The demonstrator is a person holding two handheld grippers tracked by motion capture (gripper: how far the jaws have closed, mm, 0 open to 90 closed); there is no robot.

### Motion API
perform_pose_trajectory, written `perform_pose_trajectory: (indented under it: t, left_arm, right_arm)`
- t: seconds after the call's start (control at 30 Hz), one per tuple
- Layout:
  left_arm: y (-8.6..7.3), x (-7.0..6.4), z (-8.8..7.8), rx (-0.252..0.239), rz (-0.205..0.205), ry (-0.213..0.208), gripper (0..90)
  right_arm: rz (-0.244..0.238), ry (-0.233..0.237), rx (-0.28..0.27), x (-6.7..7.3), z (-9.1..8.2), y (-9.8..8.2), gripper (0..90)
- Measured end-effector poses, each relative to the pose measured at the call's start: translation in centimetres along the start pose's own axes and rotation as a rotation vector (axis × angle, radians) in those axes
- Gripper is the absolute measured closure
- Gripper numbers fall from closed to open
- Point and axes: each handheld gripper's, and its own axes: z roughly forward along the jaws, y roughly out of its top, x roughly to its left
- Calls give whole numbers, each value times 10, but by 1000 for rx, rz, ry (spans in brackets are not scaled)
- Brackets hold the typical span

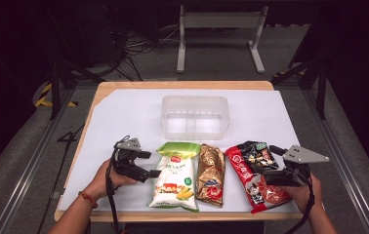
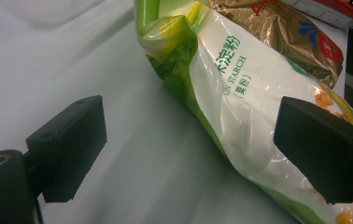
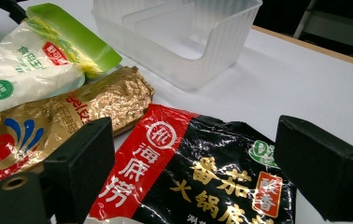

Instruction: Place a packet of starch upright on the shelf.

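Approaching the green-and-white starch bag from its left edge with the left gripper, jaws standing wide and straddling the bag's side, nothing clamped yet. Hovering the right gripper over the red-and-black hotpot pouch, jaws wide apart, gripping nothing. Lying side by side along the near edge of the white table, gold packet between the two, presumably staged for loading into the clear divided bin behind. Reading "STARCH" on the bag; Chinese characters on the pouch.
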Motion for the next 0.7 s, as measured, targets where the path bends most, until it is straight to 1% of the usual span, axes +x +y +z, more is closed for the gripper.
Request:
perform_pose_trajectory:
  t: [0.03, 0.1, 0.17, 0.23, 0.3, 0.33, 0.4, 0.47, 0.5, 0.6, 0.63, 0.67, 0.7]
  left_arm:
    - [0, 0, 0, 0, 0, 0, 98]
    - [4, 2, 9, 20, -10, -19, 98]
    - [7, 5, 14, 27, -19, -38, 90]
    - [9, 8, 20, 35, -26, -48, 92]
    - [11, 9, 27, 55, -22, -56, 86]
    - [13, 8, 30, 63, -17, -55, 86]
    - [16, 5, 36, 81, 6, -50, 89]
    - [19, 2, 41, 83, 18, -55, 89]
    - [21, 1, 44, 86, 28, -50, 88]
    - [26, -2, 51, 83, 49, -49, 93]
    - [28, -3, 52, 85, 53, -60, 94]
    - [29, -4, 54, 72, 63, -71, 98]
    - [30, -5, 55, 67, 75, -63, 119]
  right_arm:
    - [0, 0, 0, 0, 0, 0, 131]
    - [-6, 1, 5, 1, 1, 0, 128]
    - [-11, 5, 7, 2, 1, 1, 128]
    - [-12, 8, 9, 3, 2, 1, 128]
    - [-12, 10, 10, 3, 2, 0, 128]
    - [-13, 11, 10, 2, 2, 0, 128]
    - [-10, 12, 12, 2, 2, 0, 128]
    - [-2, 19, 12, 1, 3, 0, 128]
    - [-1, 20, 13, 1, 3, -1, 128]
    - [-5, 22, 18, 2, 4, -1, 128]
    - [-7, 23, 21, 2, 4, -1, 127]
    - [-8, 24, 23, 2, 4, -1, 127]
    - [-9, 25, 25, 2, 4, -1, 127]
